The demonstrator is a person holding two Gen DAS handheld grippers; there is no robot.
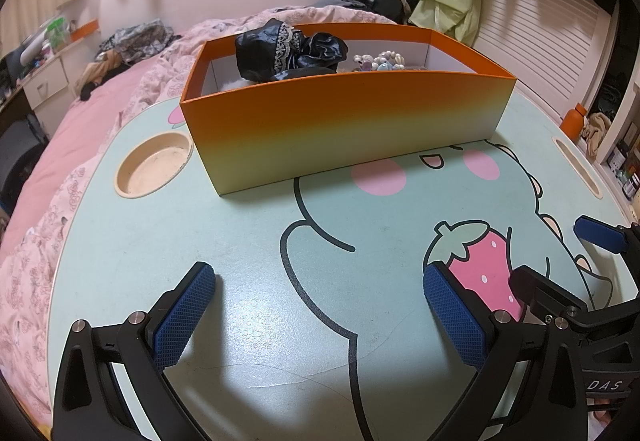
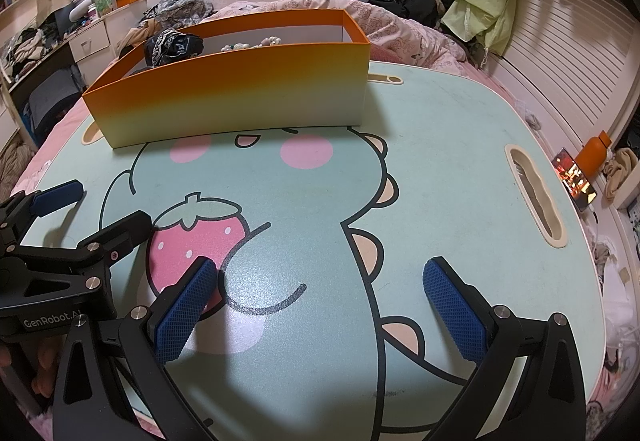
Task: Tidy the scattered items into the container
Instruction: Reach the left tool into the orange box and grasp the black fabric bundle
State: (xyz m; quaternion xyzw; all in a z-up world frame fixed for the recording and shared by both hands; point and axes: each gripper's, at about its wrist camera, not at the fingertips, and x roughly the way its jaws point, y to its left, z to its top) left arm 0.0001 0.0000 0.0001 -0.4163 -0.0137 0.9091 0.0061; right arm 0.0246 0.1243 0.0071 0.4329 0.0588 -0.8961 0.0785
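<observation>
Two wrist views of a mint-green desk (image 1: 248, 225) printed with a cartoon animal and a pink strawberry (image 1: 486, 273); the desk stands on a bed with pink bedding (image 1: 52, 145).

Left claw (image 1: 320, 317): jaws spread fully wide, blue ribbed pads (image 1: 182, 319) at 8 and 4 o'clock in its own view, nothing between them, hovering over bare desk. Right claw (image 2: 320, 315): likewise fully open and empty, its left pad over the strawberry print. Each claw shows at the edge of the other's view, the left claw (image 2: 60, 217) at 9 o'clock in the right wrist view, the two near each other but apart.

Container: an open orange box (image 1: 344, 121), its walls fading to pale yellow at the base, stands on the far half of the desk, at 12 o'clock from the left claw and 11 o'clock from the right. Inside lie a shiny black cloth with lace trim (image 1: 288, 55) toward the left end and a cluster of pale beads (image 1: 382, 61) toward the right. No loose item lies on the desk surface.

A round cup recess (image 1: 154, 165) sits at 9 o'clock of the box. An orange bottle (image 2: 596, 155) stands beyond the desk's right edge.
</observation>
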